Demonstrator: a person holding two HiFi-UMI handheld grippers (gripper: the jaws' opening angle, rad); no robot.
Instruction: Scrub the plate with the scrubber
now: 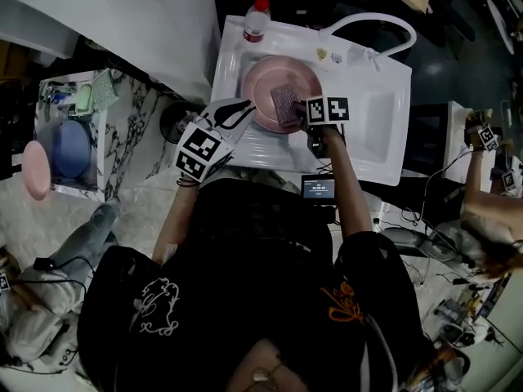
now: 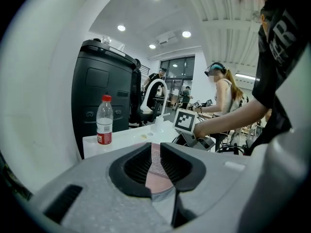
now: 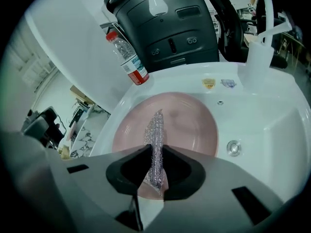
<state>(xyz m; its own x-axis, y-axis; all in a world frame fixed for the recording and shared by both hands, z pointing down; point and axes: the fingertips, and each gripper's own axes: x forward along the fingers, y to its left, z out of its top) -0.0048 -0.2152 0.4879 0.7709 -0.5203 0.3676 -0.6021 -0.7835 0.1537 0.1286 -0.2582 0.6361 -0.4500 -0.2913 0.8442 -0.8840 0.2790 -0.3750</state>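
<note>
The round pink plate lies flat in the white plastic sink, its near rim pinched by the left gripper. The right gripper is clamped on a silvery mesh scrubber resting on the plate. A red-capped clear bottle stands at the sink's back corner, with a black cabinet behind.
</note>
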